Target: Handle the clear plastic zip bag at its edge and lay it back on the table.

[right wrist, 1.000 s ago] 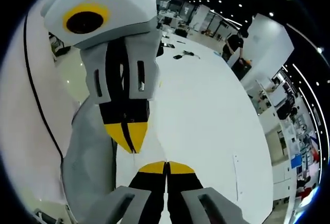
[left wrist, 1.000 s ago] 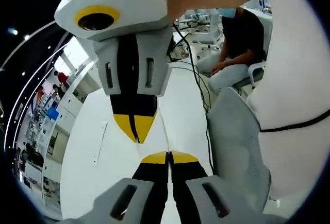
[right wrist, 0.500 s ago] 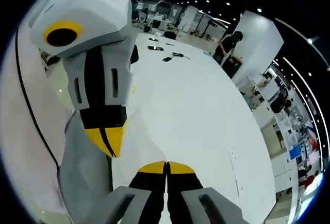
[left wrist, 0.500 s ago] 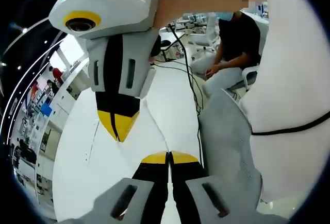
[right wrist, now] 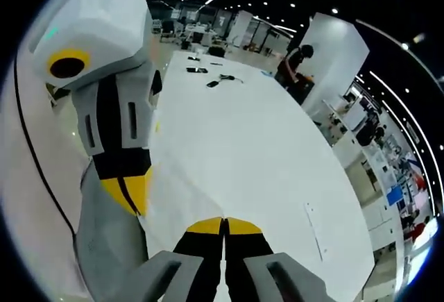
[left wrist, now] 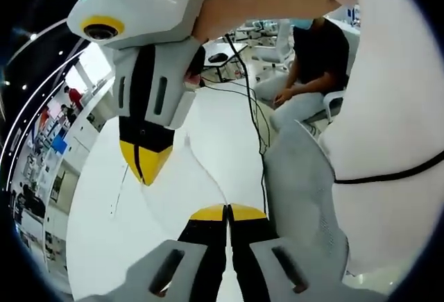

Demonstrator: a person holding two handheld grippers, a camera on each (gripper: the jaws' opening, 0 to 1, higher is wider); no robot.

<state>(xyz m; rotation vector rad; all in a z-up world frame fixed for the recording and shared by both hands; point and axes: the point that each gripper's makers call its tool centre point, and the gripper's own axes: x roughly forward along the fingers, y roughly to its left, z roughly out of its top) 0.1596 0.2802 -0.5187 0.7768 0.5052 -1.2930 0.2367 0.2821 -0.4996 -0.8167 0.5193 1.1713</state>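
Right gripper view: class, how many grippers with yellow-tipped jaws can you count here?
2. The right gripper rises from the bottom centre with its jaws closed together. The left gripper comes in at the left, pointing downward, jaws also together.

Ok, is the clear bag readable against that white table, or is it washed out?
Left gripper view: the clear zip bag almost vanishes against the bright white table; only a thin edge line reads. Right gripper view: it shows as a faint grey sheet between the left tongs and right tongs. Fisheye curves both backgrounds.
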